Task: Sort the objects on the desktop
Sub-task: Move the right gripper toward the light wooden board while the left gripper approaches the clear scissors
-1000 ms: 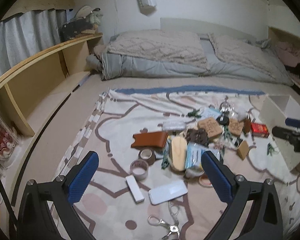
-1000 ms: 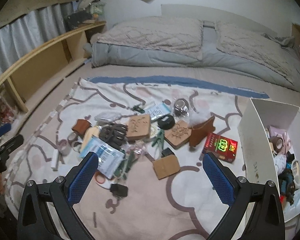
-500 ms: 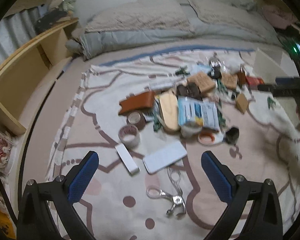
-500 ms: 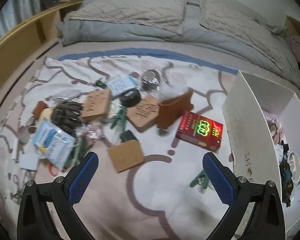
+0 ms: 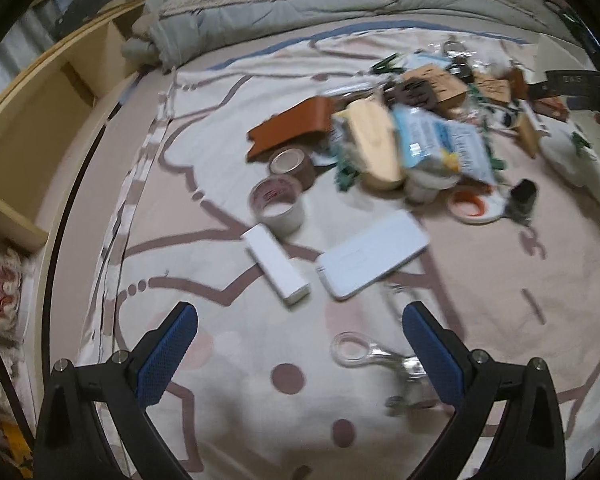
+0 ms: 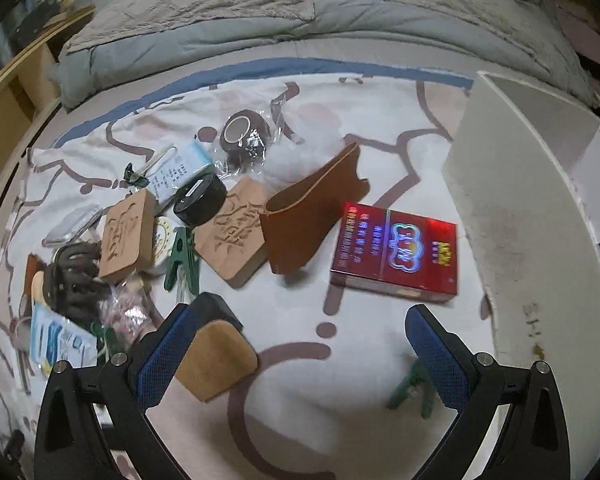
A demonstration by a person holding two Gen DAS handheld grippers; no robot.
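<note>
Small objects lie scattered on a patterned blanket. My left gripper is open and empty above a white stick-shaped box, a white flat case and a metal carabiner clip. Two tape rolls lie beyond them. My right gripper is open and empty above a bare patch, with a red cigarette box just ahead, a tan cork pad by its left finger and a green clip by its right finger.
A white storage box stands at the right. A brown leather pouch, carved wooden coasters, a black round tin and a blue-white packet lie in the pile. Pillows and a duvet lie behind. A wooden shelf runs along the left.
Both grippers have dropped lower and moved forward over the blanket; the objects look larger and closer. Both stay open and empty.
</note>
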